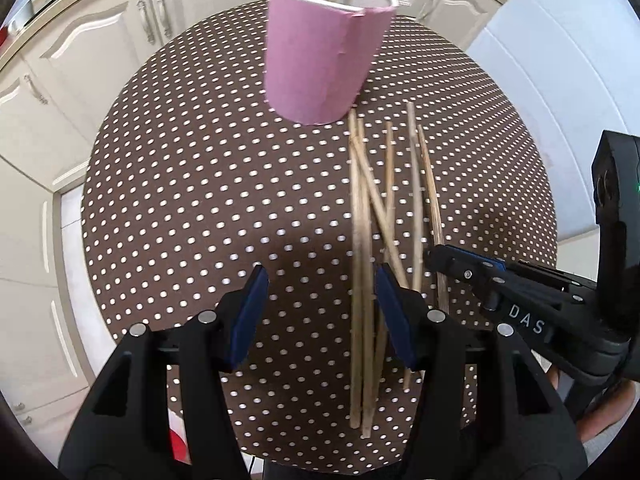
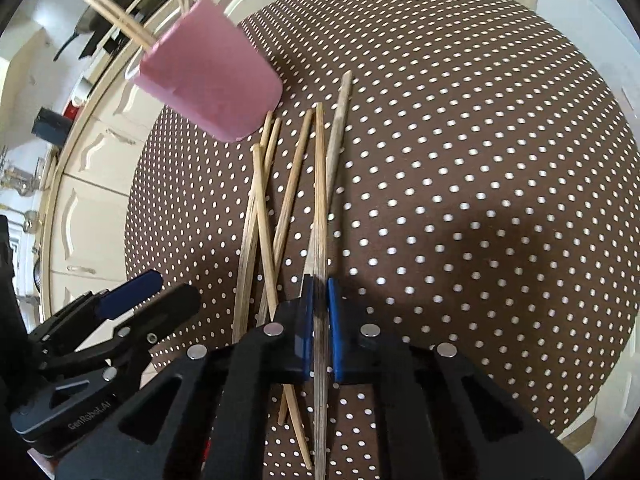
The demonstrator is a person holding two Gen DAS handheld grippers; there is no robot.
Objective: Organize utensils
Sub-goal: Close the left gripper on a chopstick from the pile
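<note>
Chopsticks (image 2: 276, 216) are lying loose in a crossed bundle mid-frame on the dotted round table (image 2: 480, 160), just below the pink cup (image 2: 212, 80), which sits upper left in the right wrist view and already has a few sticks poking out. The right gripper (image 2: 320, 320) is clamped on one chopstick (image 2: 320, 184), pinched low on its length, so it'll probably want to swing (grabbing nearer the middle would steady it). The left gripper (image 1: 320, 304) has its pads spread apart, hovering over the near ends of the bundle, holding nothing. I'd say lift straight up first so the crossed neighbours don't drag along, then tip it into the cup. Plenty of bare cloth on the right side of the frame; the near ends sit close to the table's bottom edge, so watch that.
</note>
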